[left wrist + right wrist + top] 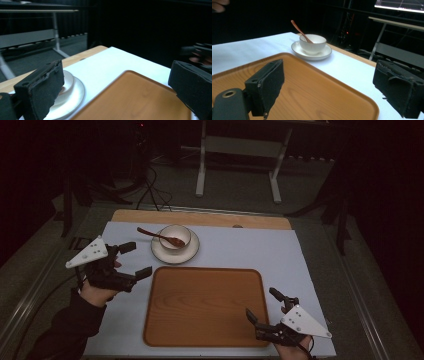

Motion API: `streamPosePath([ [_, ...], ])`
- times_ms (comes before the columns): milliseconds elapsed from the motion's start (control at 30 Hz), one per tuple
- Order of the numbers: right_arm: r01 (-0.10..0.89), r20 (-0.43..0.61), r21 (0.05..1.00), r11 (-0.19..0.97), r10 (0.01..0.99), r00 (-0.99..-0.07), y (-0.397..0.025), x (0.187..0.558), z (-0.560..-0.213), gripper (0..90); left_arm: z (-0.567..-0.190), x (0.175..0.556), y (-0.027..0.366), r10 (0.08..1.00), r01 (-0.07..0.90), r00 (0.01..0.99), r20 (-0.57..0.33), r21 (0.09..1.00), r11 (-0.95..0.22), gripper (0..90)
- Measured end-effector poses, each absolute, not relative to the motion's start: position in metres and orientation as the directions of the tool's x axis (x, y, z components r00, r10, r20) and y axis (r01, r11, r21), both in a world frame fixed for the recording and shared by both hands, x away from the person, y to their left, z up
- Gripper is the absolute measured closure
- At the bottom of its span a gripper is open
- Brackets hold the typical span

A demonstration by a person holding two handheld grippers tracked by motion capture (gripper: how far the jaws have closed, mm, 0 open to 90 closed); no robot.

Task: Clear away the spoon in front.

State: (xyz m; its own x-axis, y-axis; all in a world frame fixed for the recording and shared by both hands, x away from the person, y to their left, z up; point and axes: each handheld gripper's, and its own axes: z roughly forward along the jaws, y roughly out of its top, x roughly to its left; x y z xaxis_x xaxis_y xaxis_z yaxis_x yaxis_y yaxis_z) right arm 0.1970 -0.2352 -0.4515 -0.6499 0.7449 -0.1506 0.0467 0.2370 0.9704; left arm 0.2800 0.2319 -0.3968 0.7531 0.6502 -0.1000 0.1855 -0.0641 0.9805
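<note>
From above, your left gripper (127, 260) and right gripper (265, 307) hang open and empty beside the bare tray (205, 305). Left gripper view: the saucer (72, 96) sits close. Right gripper view: spoon (299, 30) leans in the bowl (313, 43); I'd lift by the saucer, level.

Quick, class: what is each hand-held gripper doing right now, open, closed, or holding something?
Left hand-held gripper: open, holding nothing, beside the tray.
Right hand-held gripper: open, holding nothing, at the tray's near right corner.

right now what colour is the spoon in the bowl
Reddish-brown, like dark wood. The spoon leaning in the white bowl shows best in the right gripper view.
</note>
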Motion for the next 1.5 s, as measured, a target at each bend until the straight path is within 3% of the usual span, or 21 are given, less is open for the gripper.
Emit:
streamPosePath([
  [633, 0.031, -0.18, 0.961, 0.276, 0.703, -0.688, -0.236, 0.195, -0.451, 9.9, -0.429, 0.349, 0.258, 0.791, 0.345, 0.508, -0.341, 0.922, 0.176, 9.1],
  [967, 0.042, -0.18, 0.958, 0.283, 0.711, -0.68, -0.237, 0.196, -0.451, 9.9, -0.453, 0.376, 0.262, 0.781, 0.413, 0.402, -0.477, 0.856, 0.311, 14.8],
  [1267, 0.057, -0.169, 0.958, 0.282, 0.711, -0.683, -0.238, 0.198, -0.452, 10.0, -0.471, 0.39, 0.265, 0.779, 0.414, 0.322, -0.538, 0.82, 0.395, 15.1],
  [1333, 0.059, -0.166, 0.958, 0.282, 0.708, -0.687, -0.238, 0.198, -0.452, 9.9, -0.483, 0.397, 0.27, 0.75, 0.427, 0.262, -0.608, 0.77, 0.474, 16.2],
  [1500, 0.068, -0.159, 0.957, 0.282, 0.705, -0.691, -0.238, 0.198, -0.453, 9.9, -0.493, 0.403, 0.272, 0.715, 0.426, 0.246, -0.654, 0.736, 0.527, 18.9],
])
